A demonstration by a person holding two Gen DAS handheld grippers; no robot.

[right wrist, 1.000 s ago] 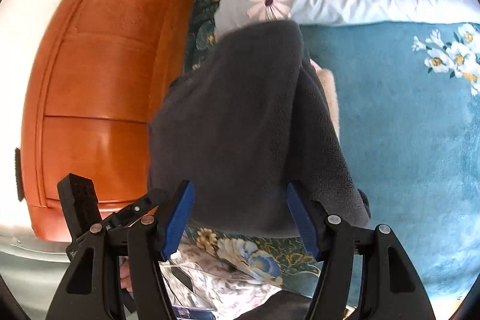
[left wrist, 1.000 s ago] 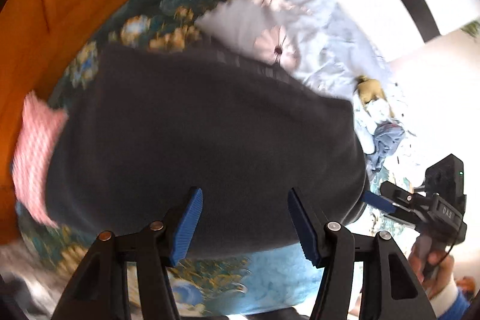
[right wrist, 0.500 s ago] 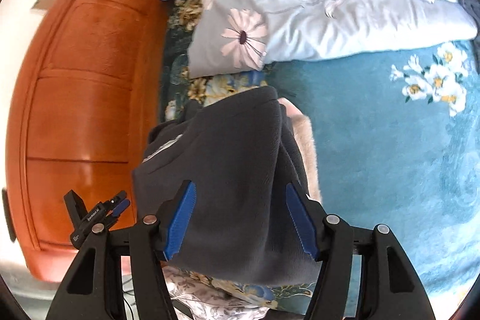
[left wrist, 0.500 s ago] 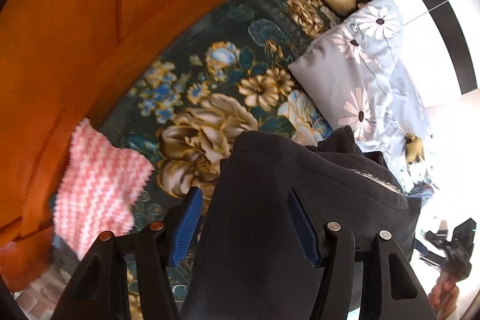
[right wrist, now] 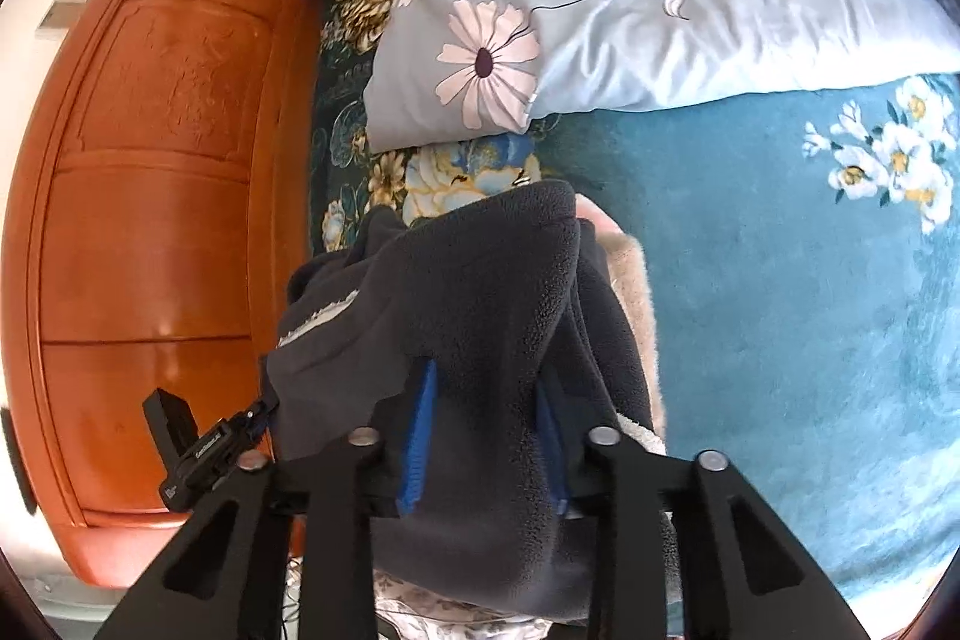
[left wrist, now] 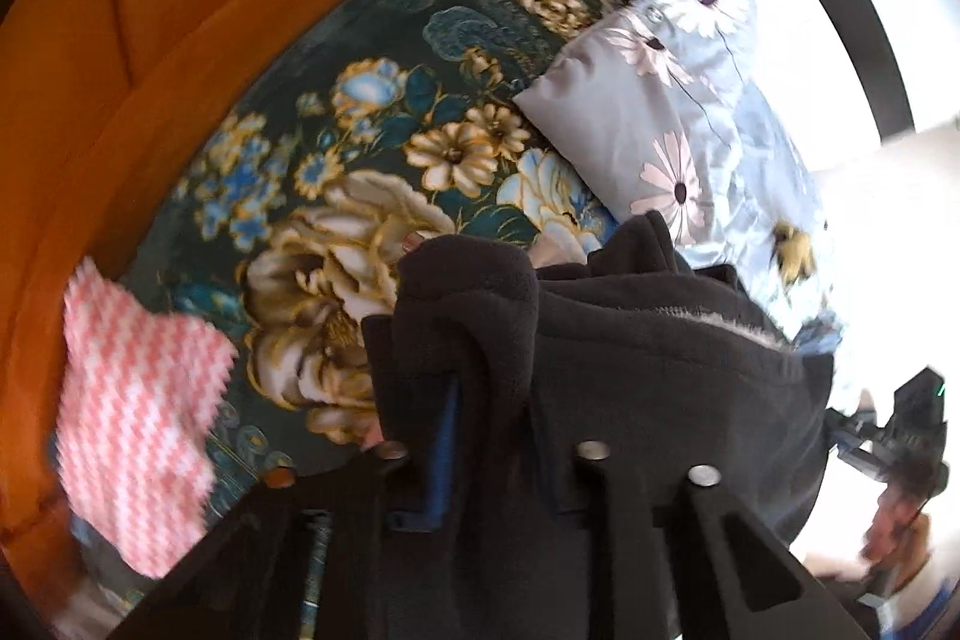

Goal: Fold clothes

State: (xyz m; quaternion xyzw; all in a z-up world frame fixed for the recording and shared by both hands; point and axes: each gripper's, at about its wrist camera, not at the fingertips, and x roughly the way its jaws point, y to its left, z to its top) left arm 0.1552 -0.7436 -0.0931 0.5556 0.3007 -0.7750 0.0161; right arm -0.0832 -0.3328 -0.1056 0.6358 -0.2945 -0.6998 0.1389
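Observation:
A dark grey fleece garment [left wrist: 660,358] lies bunched on the bed, one fold rising between the fingers of my left gripper [left wrist: 492,400]. Its jaws are closing and the blue pad [left wrist: 445,430] presses into that fold; the other pad is hidden under the cloth. In the right wrist view the same fleece [right wrist: 480,280] is pinched between the blue pads of my right gripper [right wrist: 483,406], whose jaws are closing too. Each gripper shows in the other's view: the right gripper [left wrist: 888,436] at the far right edge, the left gripper [right wrist: 204,448] at the lower left by the headboard.
The bed has a dark floral blanket [left wrist: 360,160] and a teal blanket [right wrist: 780,280]. An orange wooden headboard [right wrist: 150,190] borders it. A pink zigzag cloth [left wrist: 132,430], a grey daisy pillow [right wrist: 480,58] and a beige garment [right wrist: 636,292] under the fleece lie nearby.
Both grippers stood open over the spread fleece; now their jaws have narrowed onto it and the cloth is gathered into folds. The left view has swung toward the headboard.

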